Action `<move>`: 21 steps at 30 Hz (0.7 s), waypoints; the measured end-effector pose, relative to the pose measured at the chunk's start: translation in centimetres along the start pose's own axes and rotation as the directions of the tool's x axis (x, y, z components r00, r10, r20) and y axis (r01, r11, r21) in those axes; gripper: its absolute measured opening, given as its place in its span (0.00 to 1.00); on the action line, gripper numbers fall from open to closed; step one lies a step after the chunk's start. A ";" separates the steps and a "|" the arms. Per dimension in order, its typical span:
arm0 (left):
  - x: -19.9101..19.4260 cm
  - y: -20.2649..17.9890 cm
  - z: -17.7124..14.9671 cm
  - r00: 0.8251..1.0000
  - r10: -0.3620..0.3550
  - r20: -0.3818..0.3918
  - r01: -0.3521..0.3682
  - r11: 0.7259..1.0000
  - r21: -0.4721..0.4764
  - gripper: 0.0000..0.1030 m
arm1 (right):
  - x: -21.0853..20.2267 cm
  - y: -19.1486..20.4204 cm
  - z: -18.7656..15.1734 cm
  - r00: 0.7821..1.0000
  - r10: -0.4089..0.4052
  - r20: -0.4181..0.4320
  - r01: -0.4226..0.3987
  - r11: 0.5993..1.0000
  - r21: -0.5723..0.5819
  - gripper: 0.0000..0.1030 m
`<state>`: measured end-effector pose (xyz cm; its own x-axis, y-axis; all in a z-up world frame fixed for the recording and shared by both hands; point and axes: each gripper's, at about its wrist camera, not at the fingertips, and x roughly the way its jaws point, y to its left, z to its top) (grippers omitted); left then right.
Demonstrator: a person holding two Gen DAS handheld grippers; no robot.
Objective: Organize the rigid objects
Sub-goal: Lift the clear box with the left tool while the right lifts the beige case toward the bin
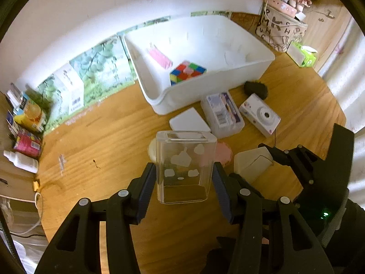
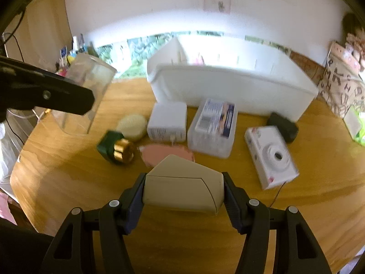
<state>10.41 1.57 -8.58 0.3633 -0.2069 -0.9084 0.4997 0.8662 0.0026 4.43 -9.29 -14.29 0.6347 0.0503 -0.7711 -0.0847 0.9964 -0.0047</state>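
Both hands loaded at once, mid-carry toward the bin. Left gripper [image 1: 183, 178] clamped on a clear plastic container [image 1: 185, 166], pads pressed against its two side walls, container upright and lifted off the wooden table [image 1: 102, 137], low centre in the left wrist view. Right gripper [image 2: 184, 191] closed on a beige angular case [image 2: 182, 187], jaws narrowed to its width, case held clear of the tabletop at lower centre of the right wrist view; the same case visible at right of the left wrist view, just beside the clear container. White bin [image 1: 228, 45] in the upper centre, already holding a colour cube [image 1: 186, 73] and a pink block [image 1: 159, 58]. Waiting in a loose row on the table below the bin's front wall: a white charger brick [image 2: 167, 122], a clear box of labelled packs [image 2: 213, 127], a white instant camera [image 2: 271, 155], a dark lump [image 2: 282, 123], a pink flat piece [image 2: 166, 154], a pale round pad [image 2: 133, 124] and a green bottle with a gold cap [image 2: 116, 148]. Judged step: lift and transfer of two picked items. Next move likely calls for carrying both over the front rim, high enough to clear it and the clutter beneath, keeping the two grippers apart, then release into bare floor of the bin, away from cube and block.
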 end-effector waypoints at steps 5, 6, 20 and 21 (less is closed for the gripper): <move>-1.3 -0.4 1.0 0.999 0.022 0.031 -0.021 1.000 -0.008 0.52 | -1.8 -0.6 1.8 0.999 0.011 0.050 -0.010 0.999 -0.032 0.61; -1.4 -0.5 1.2 0.999 0.025 0.035 -0.025 1.000 -0.009 0.52 | -2.1 -0.7 2.2 0.998 0.013 0.059 -0.011 0.999 -0.039 0.61; -2.8 -1.3 6.1 0.990 0.085 0.111 -0.075 0.993 -0.094 0.52 | -4.8 -4.4 8.4 0.982 0.045 0.182 -0.024 0.993 -0.115 0.61; -2.8 -1.3 6.6 0.989 0.090 0.116 -0.078 0.991 -0.104 0.52 | -4.8 -4.9 8.9 0.981 0.049 0.189 -0.027 0.992 -0.120 0.61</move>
<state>13.87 -2.00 -3.26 0.4959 -0.1796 -0.8496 0.3850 0.9224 0.0297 8.62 -13.79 -4.87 0.7638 0.1112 -0.6358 -0.1930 0.9793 -0.0605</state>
